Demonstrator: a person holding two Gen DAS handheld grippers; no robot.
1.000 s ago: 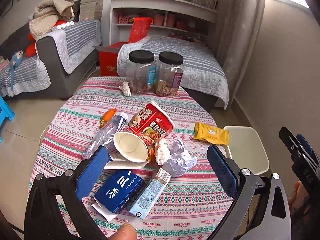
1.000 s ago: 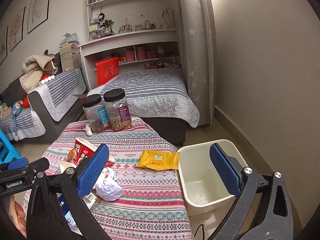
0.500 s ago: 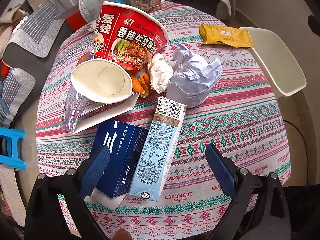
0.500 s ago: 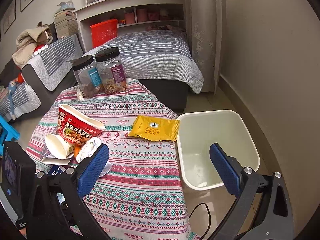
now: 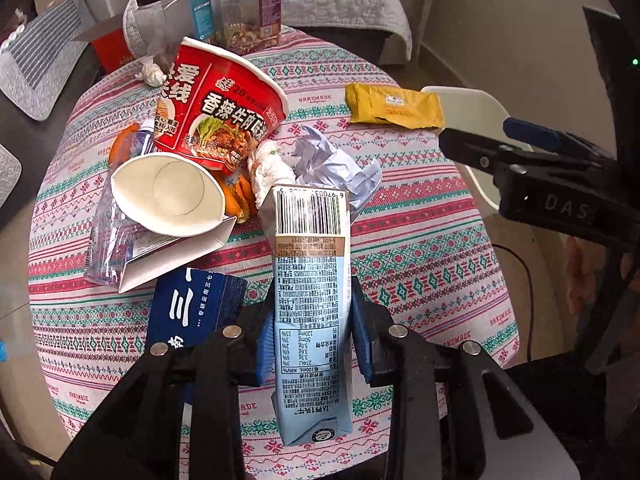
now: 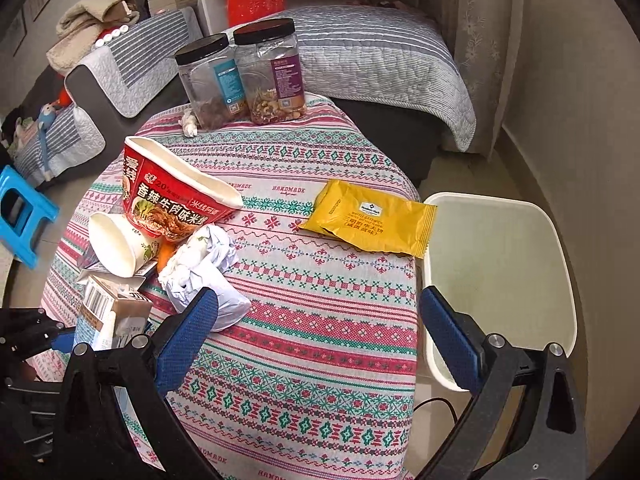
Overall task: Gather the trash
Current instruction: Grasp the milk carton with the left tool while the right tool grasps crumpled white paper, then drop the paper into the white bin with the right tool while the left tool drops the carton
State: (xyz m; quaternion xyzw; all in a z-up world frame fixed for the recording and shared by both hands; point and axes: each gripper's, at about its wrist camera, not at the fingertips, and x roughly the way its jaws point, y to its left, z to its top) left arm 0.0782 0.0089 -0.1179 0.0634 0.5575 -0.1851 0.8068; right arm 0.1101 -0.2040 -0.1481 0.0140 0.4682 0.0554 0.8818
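Between the left tool's point(image 5: 312, 344) blue pads, a milk carton point(image 5: 310, 292) was gripped, where half a second earlier the tool was spread above it; the right tool point(image 6: 320, 340) was held open, the bin point(image 6: 500, 280) just beyond.

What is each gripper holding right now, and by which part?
The left gripper is shut on the light-blue drink carton, jaws squeezing its two narrow sides at the lower half. The right gripper is open and holds nothing.
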